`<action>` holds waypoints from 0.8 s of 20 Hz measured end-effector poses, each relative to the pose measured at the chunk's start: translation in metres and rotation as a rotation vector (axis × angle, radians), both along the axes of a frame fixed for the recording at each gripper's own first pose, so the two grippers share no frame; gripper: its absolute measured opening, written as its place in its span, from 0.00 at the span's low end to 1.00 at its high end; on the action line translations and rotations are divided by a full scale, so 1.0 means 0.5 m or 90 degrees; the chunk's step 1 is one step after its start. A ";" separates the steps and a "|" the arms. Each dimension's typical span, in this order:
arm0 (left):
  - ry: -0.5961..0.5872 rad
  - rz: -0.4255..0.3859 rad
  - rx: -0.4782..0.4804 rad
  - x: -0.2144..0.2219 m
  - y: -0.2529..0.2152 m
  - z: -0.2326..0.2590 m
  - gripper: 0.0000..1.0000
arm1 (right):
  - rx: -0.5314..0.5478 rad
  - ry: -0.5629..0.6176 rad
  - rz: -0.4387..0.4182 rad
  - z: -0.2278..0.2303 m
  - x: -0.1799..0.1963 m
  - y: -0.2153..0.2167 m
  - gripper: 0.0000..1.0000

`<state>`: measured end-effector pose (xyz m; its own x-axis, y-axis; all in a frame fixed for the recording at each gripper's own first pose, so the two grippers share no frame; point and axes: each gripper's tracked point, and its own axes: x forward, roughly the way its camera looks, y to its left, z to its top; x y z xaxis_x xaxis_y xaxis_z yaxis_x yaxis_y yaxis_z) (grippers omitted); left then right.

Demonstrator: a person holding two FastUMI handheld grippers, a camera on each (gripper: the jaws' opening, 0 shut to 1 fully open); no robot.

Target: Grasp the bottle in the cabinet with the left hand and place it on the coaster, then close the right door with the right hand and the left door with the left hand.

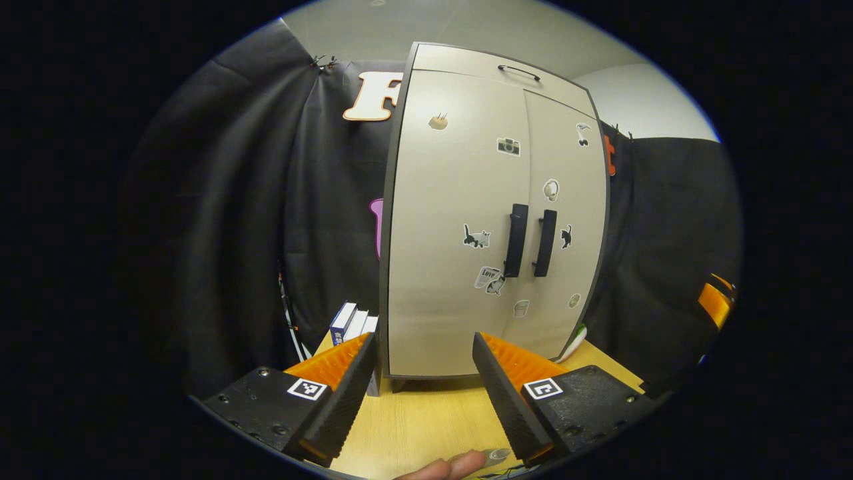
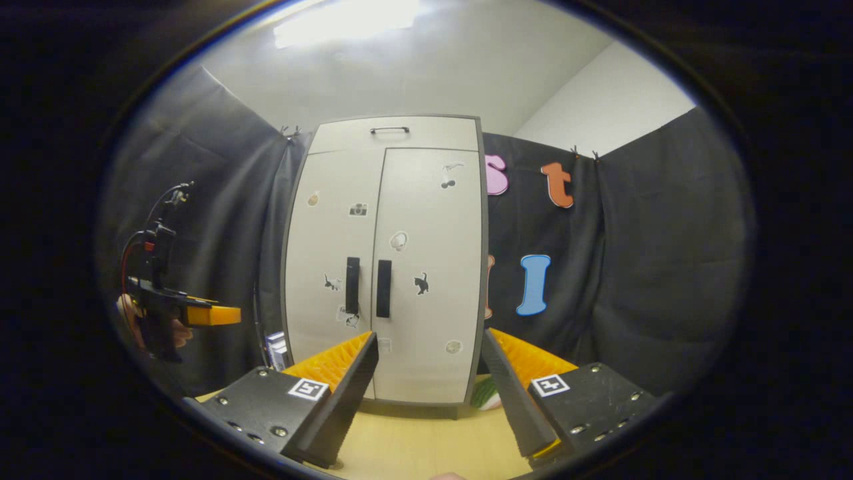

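Observation:
A beige two-door cabinet [image 1: 453,220] [image 2: 400,267] stands on a wooden table [image 1: 426,413], decorated with small stickers. Both doors are closed, so its inside is hidden. Two black vertical handles [image 1: 516,240] [image 2: 384,288] sit side by side at the middle seam. My left gripper [image 1: 423,340] is open just in front of the cabinet's lower left door, holding nothing. My right gripper [image 2: 430,337] is also open and holds nothing, facing the cabinet's lower front from a little farther back. In the right gripper view, the left gripper [image 2: 200,313] appears at the far left, held by a hand [image 2: 126,313].
Several books [image 1: 350,323] [image 2: 276,350] stand beside the cabinet's left side. A green and white object [image 1: 576,340] [image 2: 486,393] lies at its right foot. A fingertip [image 1: 453,463] and a small shiny thing [image 1: 496,457] show at the table's near edge. Black cloth walls surround the booth.

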<state>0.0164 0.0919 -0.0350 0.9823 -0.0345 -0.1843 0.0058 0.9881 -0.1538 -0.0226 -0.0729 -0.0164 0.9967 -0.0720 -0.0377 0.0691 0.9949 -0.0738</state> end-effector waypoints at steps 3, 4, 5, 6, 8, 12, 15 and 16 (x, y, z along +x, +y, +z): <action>0.003 -0.010 0.010 0.007 0.015 -0.011 0.92 | -0.008 0.002 -0.015 -0.004 0.021 0.011 0.95; 0.003 -0.010 0.012 0.007 0.020 -0.014 0.92 | -0.014 -0.001 -0.018 -0.004 0.028 0.015 0.95; 0.001 -0.013 0.013 0.007 0.022 -0.016 0.92 | -0.019 -0.002 -0.021 -0.004 0.033 0.017 0.95; 0.001 -0.012 0.016 0.006 0.024 -0.018 0.92 | -0.021 -0.002 -0.027 -0.006 0.039 0.018 0.95; -0.005 -0.007 0.024 0.002 0.031 -0.015 0.92 | -0.018 0.000 -0.032 -0.008 0.042 0.025 0.92; -0.030 -0.008 0.045 -0.008 0.017 0.006 0.92 | -0.028 0.006 -0.023 -0.015 0.044 0.040 0.95; -0.046 -0.011 0.060 -0.016 -0.001 0.020 0.92 | -0.035 0.011 -0.025 -0.025 0.043 0.032 0.92; -0.051 -0.012 0.063 -0.018 -0.008 0.027 0.92 | -0.035 0.011 -0.026 -0.026 0.042 0.028 0.92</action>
<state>0.0072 0.0879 -0.0217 0.9934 -0.0389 -0.1081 0.0332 0.9980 -0.0544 -0.0014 -0.0587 -0.0295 0.9921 -0.1145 -0.0503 0.1072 0.9857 -0.1301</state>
